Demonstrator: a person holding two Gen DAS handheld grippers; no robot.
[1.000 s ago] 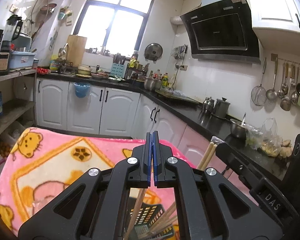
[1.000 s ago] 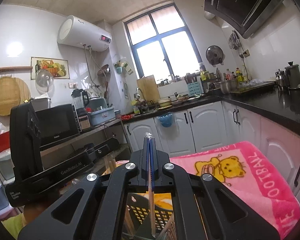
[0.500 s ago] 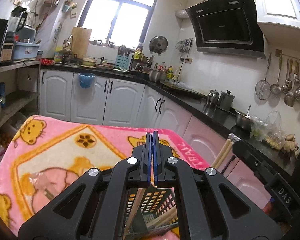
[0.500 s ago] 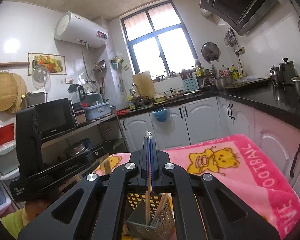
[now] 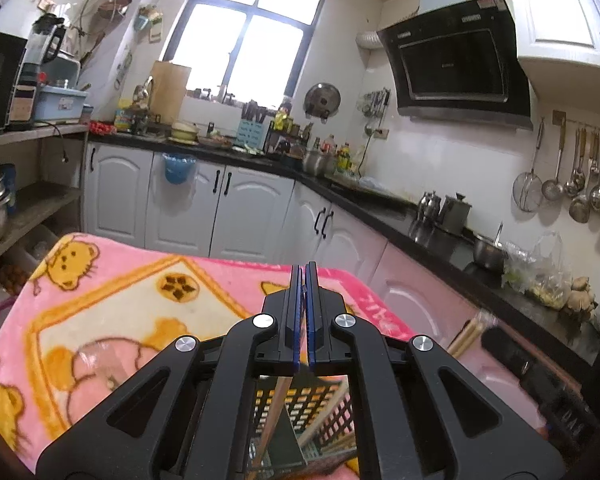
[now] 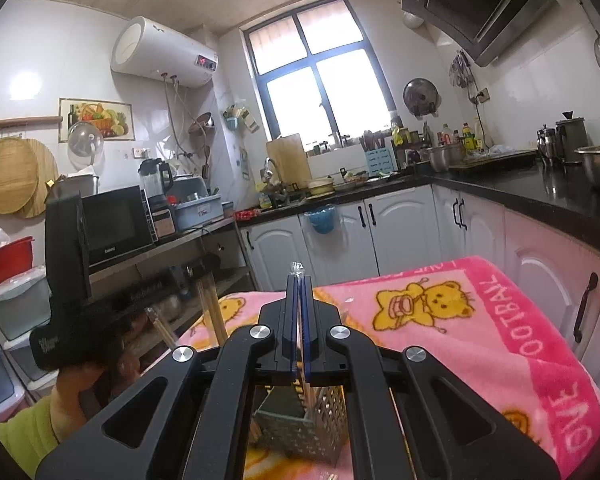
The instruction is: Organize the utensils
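Note:
My left gripper (image 5: pixel 304 270) is shut on a wooden chopstick (image 5: pixel 275 408) whose lower end hangs into a perforated dark utensil basket (image 5: pixel 312 404) below the jaws. My right gripper (image 6: pixel 299 280) is shut on a thin clear-tipped chopstick (image 6: pixel 298 270) that runs down toward the same basket (image 6: pixel 320 420). The basket stands on a pink cartoon blanket (image 5: pixel 112 312), which also shows in the right wrist view (image 6: pixel 480 332). Chopsticks (image 6: pixel 210 308) stick up beside the left gripper's body (image 6: pixel 66 264) in the right wrist view. The right gripper's body (image 5: pixel 540 372) and chopstick ends (image 5: pixel 466 334) show at right in the left wrist view.
White cabinets (image 5: pixel 244 208) under a black counter (image 5: pixel 380 208) run behind and to the right of the blanket. A shelf with a microwave (image 6: pixel 116 224) stands at left. Pots (image 5: pixel 488 248) and hanging ladles (image 5: pixel 572 184) line the right wall.
Both grippers have risen and tilted over the basket, bringing more of the basket and blanket into view below the jaws. Both stay shut on their chopsticks.

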